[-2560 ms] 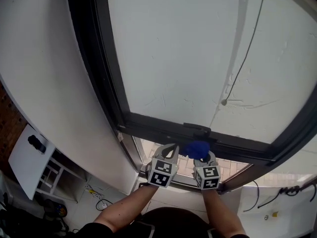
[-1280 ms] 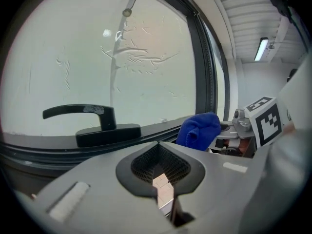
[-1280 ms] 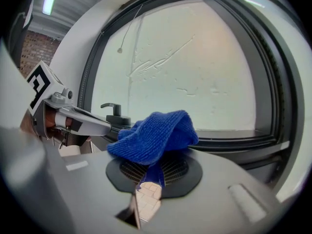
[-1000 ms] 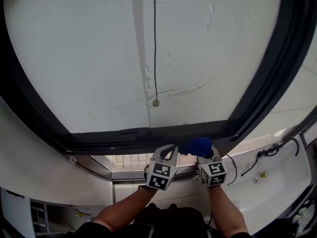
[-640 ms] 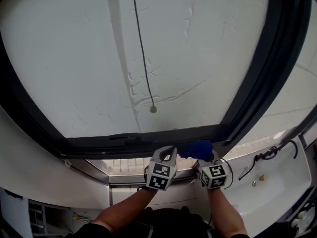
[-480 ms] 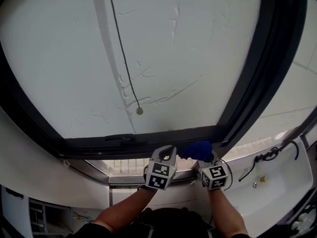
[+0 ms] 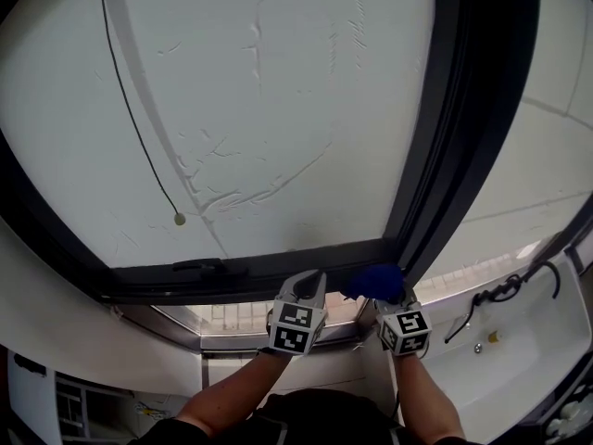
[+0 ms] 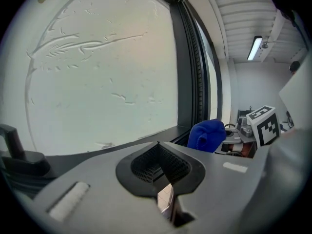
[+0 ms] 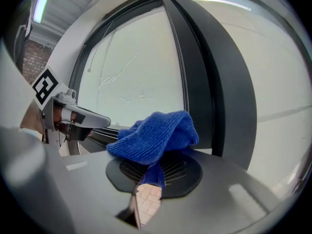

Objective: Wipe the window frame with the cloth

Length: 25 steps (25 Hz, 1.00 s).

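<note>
1. The right gripper (image 7: 384, 297) is clenched on one bunched blue knitted cloth (image 7: 375, 279). In the right gripper view a fold of the cloth (image 9: 156, 135) hangs down between the closed jaws of the right gripper (image 9: 153, 175).
2. The left gripper (image 7: 310, 284) has its jaws brought together with nothing between them, as the left gripper view shows (image 8: 163, 172). It sits just beside the right one, to the left of the cloth (image 8: 207, 134).
3. Count: two grippers, each with one marker cube, one cloth, and one dark window frame (image 7: 278, 272).
4. The cloth sits at the frame's lower right corner, where the bottom rail meets the wide dark upright (image 7: 463, 128).
5. Compared with half a second ago, both grippers and the cloth hold almost the same place. The upright has swung further left in the head view. The thin black cord with its small round end bead (image 7: 179, 219) has also shifted left across the pane.
6. Around them are the white scratched pane (image 7: 278, 109) and a pale wall to the right of the upright. Black cables (image 7: 500, 290) lie at lower right. Two bare forearms reach up from below.
7. Nothing stands between the cloth and the frame.
</note>
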Motion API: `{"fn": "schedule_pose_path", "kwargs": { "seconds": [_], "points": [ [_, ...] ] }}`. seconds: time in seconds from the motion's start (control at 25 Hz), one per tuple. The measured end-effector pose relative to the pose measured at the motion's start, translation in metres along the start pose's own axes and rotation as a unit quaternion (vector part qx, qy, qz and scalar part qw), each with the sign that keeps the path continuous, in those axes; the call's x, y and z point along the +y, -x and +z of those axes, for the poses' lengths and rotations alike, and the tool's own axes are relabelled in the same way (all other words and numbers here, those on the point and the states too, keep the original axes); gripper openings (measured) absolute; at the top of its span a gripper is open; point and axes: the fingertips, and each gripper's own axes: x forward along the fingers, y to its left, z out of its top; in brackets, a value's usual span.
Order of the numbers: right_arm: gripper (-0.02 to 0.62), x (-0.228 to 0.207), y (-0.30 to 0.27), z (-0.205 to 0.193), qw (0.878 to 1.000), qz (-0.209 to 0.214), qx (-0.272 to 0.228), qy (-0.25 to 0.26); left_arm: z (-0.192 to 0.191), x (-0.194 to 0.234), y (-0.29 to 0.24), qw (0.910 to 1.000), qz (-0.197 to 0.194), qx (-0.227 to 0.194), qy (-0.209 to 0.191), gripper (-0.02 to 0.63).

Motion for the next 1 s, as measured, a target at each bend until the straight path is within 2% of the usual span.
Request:
{"fn": "schedule_pose_path", "kwargs": {
  "seconds": [0.24, 0.64, 0.8, 0.88, 1.0],
  "points": [
    [0.060, -0.022, 0.007, -0.001, 1.000, -0.008, 0.000, 0.004, 0.006, -0.018, -0.010, 0.9999, -0.010, -0.002, -0.004, -0.006],
    [0.060, -0.027, 0.009, -0.005, 1.000, -0.009, 0.014, -0.006, 0.008, -0.030, -0.008, 0.9995, -0.024, -0.001, -0.019, -0.006],
    [0.061, -0.009, 0.019, 0.022, 1.000, 0.001, 0.009, -0.011, 0.007, -0.030, -0.001, 0.9991, -0.037, -0.001, -0.019, -0.006],
    [0.061, -0.006, 0.028, 0.038, 1.000, -0.015, 0.007, -0.005, 0.006, -0.029, 0.004, 0.9990, -0.040, -0.001, -0.020, -0.006],
    [0.061, -0.011, 0.044, 0.038, 0.999, -0.036, -0.008, -0.029, 0.005, -0.028, 0.017, 0.9987, -0.047, -0.002, -0.017, -0.006]
  ]
}}
